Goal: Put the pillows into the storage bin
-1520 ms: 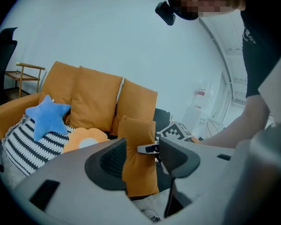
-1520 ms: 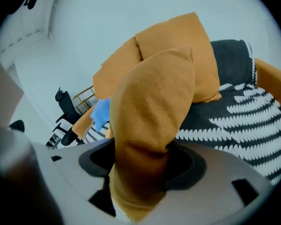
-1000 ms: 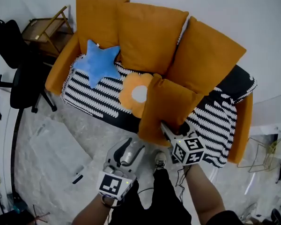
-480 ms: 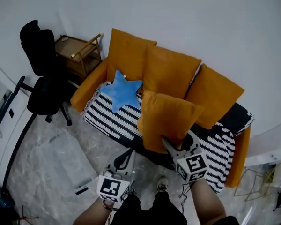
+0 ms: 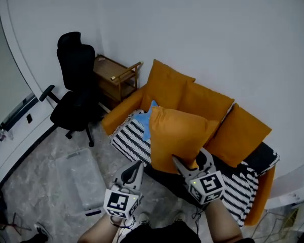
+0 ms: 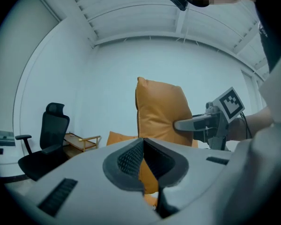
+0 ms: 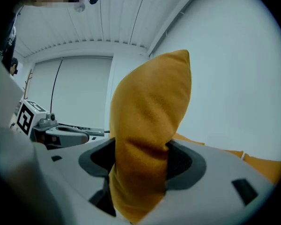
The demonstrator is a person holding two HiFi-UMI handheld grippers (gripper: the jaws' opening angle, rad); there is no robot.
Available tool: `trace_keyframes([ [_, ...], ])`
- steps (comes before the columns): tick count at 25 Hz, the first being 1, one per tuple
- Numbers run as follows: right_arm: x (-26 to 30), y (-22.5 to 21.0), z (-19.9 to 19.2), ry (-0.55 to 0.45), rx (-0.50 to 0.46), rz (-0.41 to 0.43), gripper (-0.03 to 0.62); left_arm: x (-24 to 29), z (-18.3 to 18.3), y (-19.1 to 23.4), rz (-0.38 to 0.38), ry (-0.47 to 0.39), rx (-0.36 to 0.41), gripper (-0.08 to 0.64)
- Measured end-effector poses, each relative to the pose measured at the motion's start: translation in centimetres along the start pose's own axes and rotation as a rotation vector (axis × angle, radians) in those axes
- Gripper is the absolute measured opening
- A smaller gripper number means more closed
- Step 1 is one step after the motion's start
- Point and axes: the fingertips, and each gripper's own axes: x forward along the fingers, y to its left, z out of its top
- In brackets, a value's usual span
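My right gripper (image 5: 191, 161) is shut on the lower edge of an orange pillow (image 5: 178, 134), which it holds upright in the air in front of the sofa. In the right gripper view the pillow (image 7: 147, 135) fills the gap between the jaws (image 7: 140, 161). My left gripper (image 5: 133, 172) hangs beside it on the left, shut and empty; its jaws have just been closing with nothing between them. The left gripper view shows its closed tips (image 6: 143, 146) short of the pillow (image 6: 161, 118). A clear storage bin (image 5: 83, 178) sits on the floor at the left.
The orange sofa (image 5: 126, 108) has a striped throw (image 5: 129, 138), several orange back cushions (image 5: 240, 133) and a blue star pillow (image 5: 144, 119), partly hidden. A black office chair (image 5: 76, 87) and a wooden side table (image 5: 116, 77) stand at the left.
Both grippers have risen, and the orange pillow has come up off the sofa with the right one. The left jaws have gone from open to shut. The head view has tilted upward.
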Motion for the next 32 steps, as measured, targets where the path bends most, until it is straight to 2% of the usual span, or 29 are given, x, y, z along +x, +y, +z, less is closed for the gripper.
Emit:
trace_keyframes([
  [6,2.7,4.8,0.8,-0.022,0.011,0.157,0.313,-4.3,0.8,3.0,0.155,0.001,0.017,0.006],
  [12,5.0,8.9,0.1,-0.015,0.001,0.384,0.313,-9.0,0.2,4.5,0.385,0.012,0.022,0.006],
  [18,6.4,13.3,-1.0,0.0,-0.012,0.611,0.313,-14.0,-0.8,4.4,0.623,0.032,-0.017,0.006],
  [23,6.5,18.8,-1.7,0.03,-0.02,0.782,0.313,-19.7,-2.5,3.7,0.811,0.063,-0.094,0.006],
  [27,6.3,24.0,-2.0,0.045,-0.039,0.876,0.313,-24.4,-2.8,4.3,0.912,0.028,-0.085,0.006],
  [32,6.1,31.0,-1.8,0.048,-0.063,0.937,0.311,-30.5,-3.2,6.0,0.974,0.001,-0.097,0.006],
])
